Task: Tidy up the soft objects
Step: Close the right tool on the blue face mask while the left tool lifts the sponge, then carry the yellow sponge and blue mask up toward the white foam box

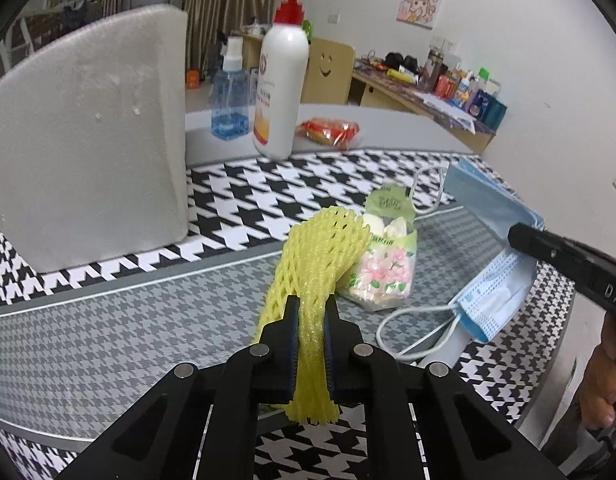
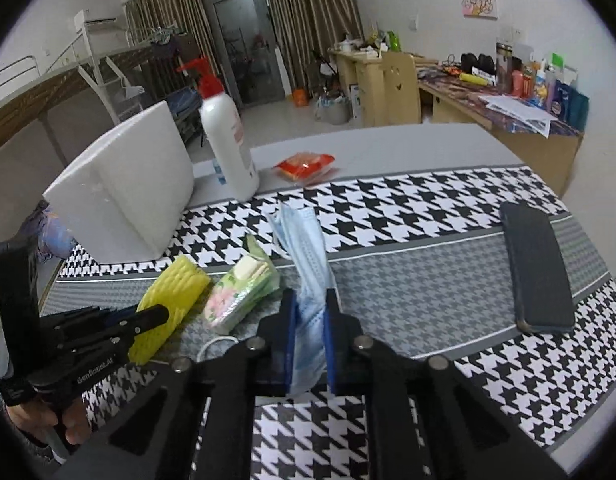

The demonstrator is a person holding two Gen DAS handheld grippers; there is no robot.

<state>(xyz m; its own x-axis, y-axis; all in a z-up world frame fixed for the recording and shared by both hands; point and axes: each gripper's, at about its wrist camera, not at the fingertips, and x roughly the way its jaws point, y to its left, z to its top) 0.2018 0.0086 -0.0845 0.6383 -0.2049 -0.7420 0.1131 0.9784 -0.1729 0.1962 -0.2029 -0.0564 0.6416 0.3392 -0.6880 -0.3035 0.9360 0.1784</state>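
Note:
My left gripper is shut on a yellow foam net sleeve, squeezed flat between the blue pads; from the right wrist view the same sleeve lies at the left with the left gripper on it. My right gripper is shut on a blue face mask, which rises crumpled from the jaws. In the left wrist view the mask hangs from the right gripper's black finger, lifted off the cloth. A green floral tissue pack lies between sleeve and mask.
A white foam block stands at the left on the houndstooth cloth. A white pump bottle, a blue spray bottle and a red snack packet sit behind. A black phone lies at the right.

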